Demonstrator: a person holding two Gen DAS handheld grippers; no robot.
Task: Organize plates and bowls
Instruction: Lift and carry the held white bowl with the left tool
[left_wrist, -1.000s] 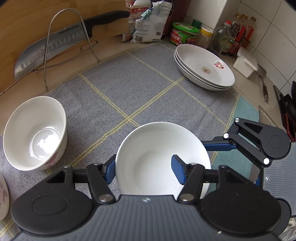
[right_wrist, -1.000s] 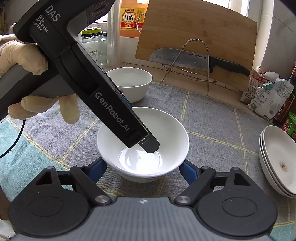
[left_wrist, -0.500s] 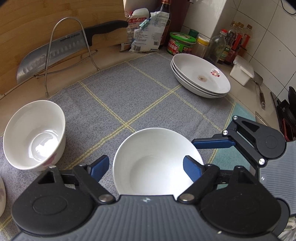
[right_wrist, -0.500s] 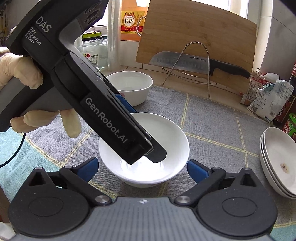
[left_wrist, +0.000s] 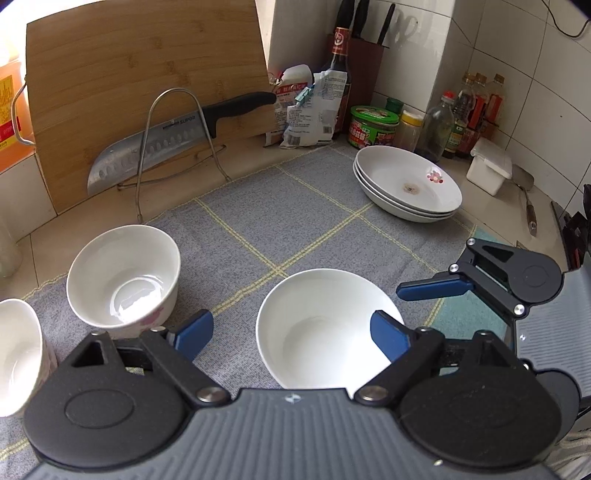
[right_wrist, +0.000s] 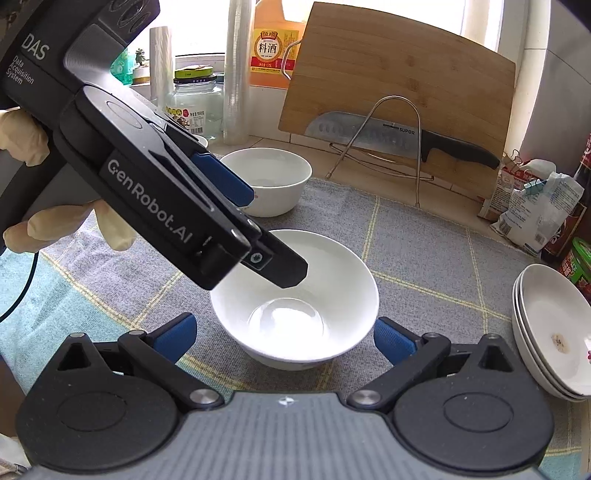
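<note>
A wide white bowl stands on the grey checked mat. My left gripper hovers over it with its jaws opening; the pads are clear of the rim. My right gripper is open, its blue fingers either side of the bowl's base without pressing. One right finger shows in the left wrist view. A taller bowl with pink marks stands further left, and part of another bowl at the edge. Three stacked plates lie at the right.
A bamboo cutting board leans at the back, with a cleaver on a wire rack. Bags, bottles and jars crowd the back right corner beside a white box. A gloved hand holds the left tool's housing.
My left gripper let go of the wide bowl's rim, opened, and pulled up and back. My right gripper's fingers spread wide from the bowl's sides. The bowl stayed put.
</note>
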